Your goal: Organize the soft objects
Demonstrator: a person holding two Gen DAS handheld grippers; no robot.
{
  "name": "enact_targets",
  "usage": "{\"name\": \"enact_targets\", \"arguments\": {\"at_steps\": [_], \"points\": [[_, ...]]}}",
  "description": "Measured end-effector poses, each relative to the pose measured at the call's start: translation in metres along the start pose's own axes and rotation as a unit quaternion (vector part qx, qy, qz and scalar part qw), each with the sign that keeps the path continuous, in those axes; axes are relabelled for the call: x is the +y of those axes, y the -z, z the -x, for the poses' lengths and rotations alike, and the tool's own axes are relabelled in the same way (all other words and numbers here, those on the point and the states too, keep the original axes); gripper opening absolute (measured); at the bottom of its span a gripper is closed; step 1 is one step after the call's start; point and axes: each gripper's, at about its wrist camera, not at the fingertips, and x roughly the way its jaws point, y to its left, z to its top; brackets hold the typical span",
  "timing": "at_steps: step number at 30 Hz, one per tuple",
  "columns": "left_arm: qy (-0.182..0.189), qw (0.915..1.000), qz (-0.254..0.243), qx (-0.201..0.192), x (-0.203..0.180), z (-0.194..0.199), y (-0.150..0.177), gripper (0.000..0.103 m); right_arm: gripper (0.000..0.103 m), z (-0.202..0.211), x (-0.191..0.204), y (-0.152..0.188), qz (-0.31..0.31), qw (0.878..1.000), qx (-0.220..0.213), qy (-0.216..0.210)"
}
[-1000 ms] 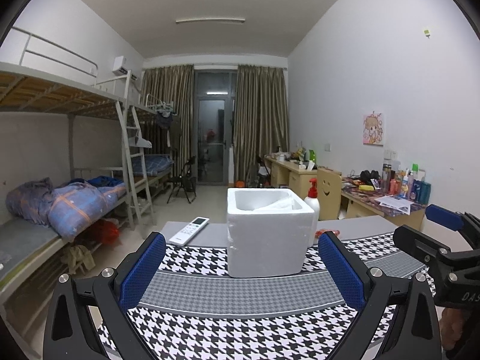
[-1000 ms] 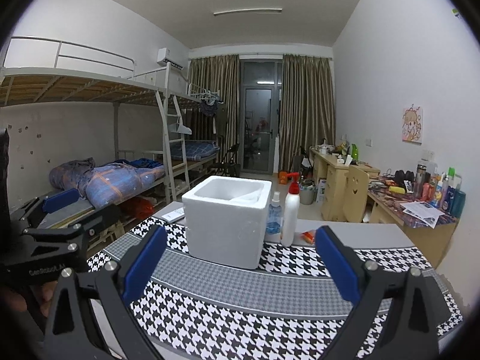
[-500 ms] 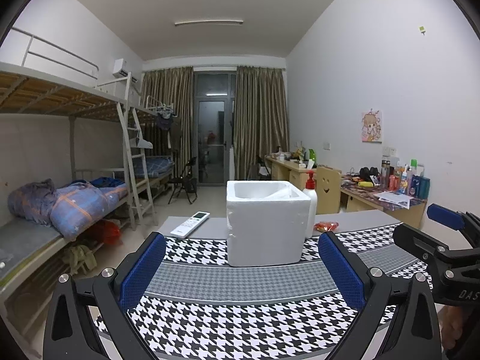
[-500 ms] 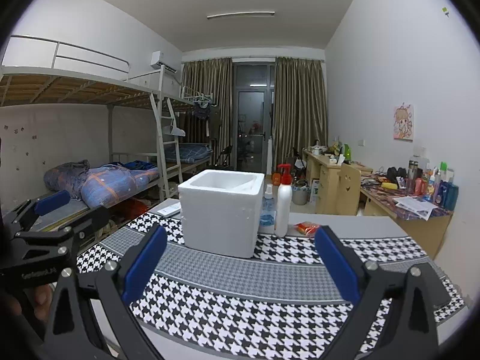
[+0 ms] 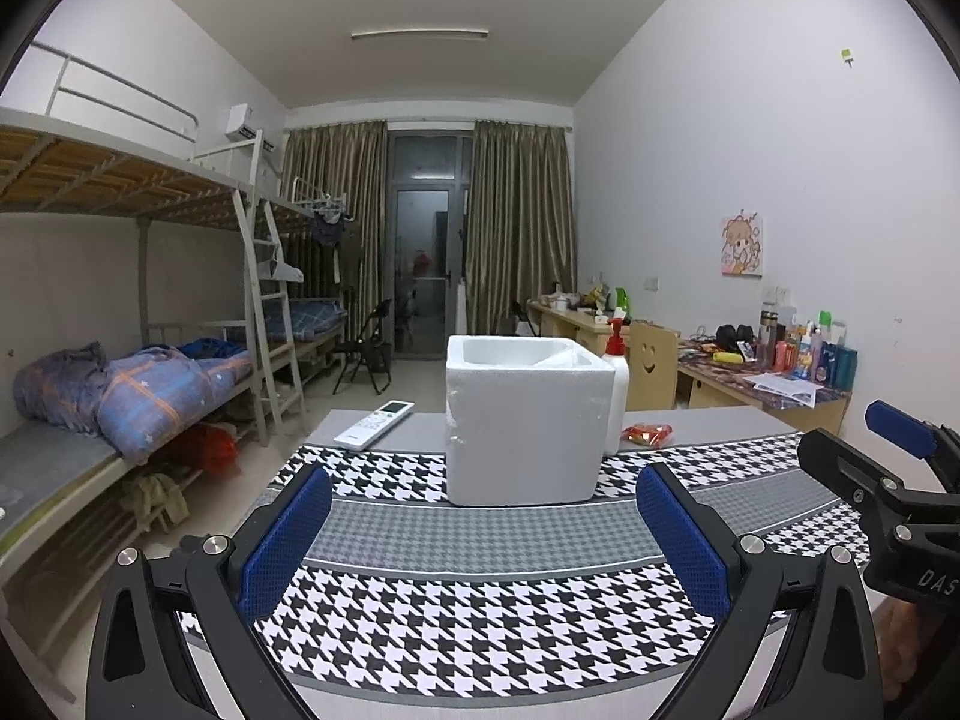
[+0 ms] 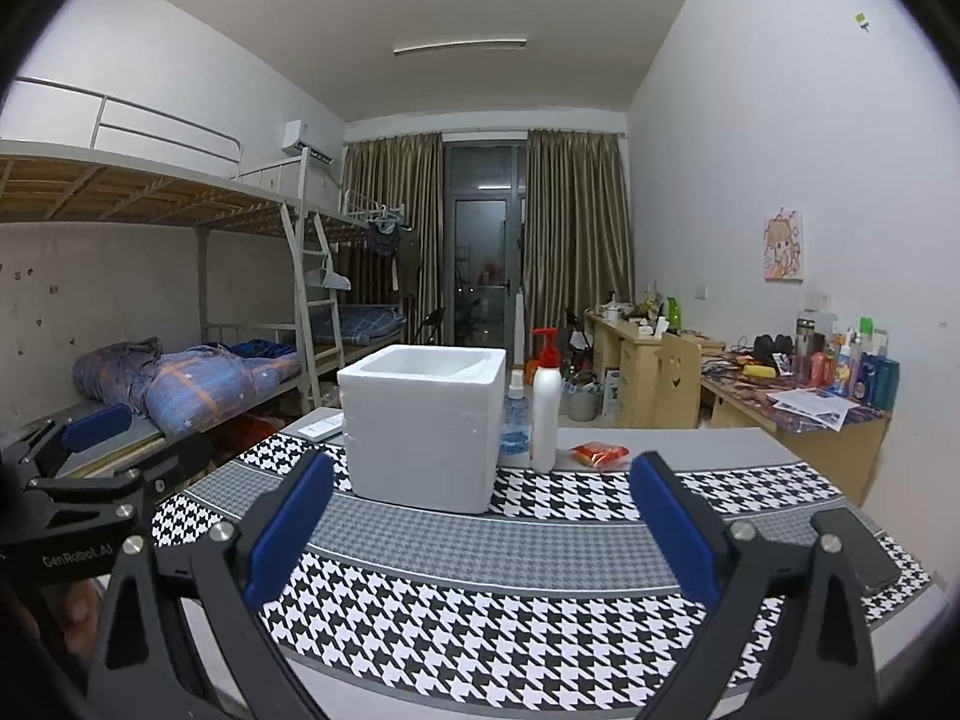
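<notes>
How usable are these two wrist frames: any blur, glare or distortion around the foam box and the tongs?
Left wrist view: sharp, evenly lit by the ceiling light; fisheye bends the houndstooth cloth stripes; dark vignette in the corners; foam box slightly bright, no glare. Right wrist view: the same bending and vignette; the right tongs are crisp, the left tongs at the left edge are dim and soft.

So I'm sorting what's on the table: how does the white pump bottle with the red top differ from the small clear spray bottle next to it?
The white pump bottle with the red top is taller and opaque; the small clear spray bottle is shorter, see-through and blue-tinted. The pump bottle shows fully, while the spray bottle is partly hidden behind the white foam box. Both stand upright on the grey table, just beyond the houndstooth cloth.
</notes>
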Motion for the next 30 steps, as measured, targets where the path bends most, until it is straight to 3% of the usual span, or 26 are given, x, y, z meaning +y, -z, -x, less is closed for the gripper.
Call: {"name": "enact_targets", "arguments": {"at_steps": [9,30], "points": [[0.010,0.9999,-0.008,-0.008,-0.003,0.008,0.005,0.102,0.100,0.001,-0.009,0.009,-0.024,0.999,0.015,-0.017],[0.011,0.9999,-0.008,0.002,-0.004,0.008,0.020,0.102,0.100,0.008,-0.005,0.024,-0.009,1.000,0.007,0.009]]}}
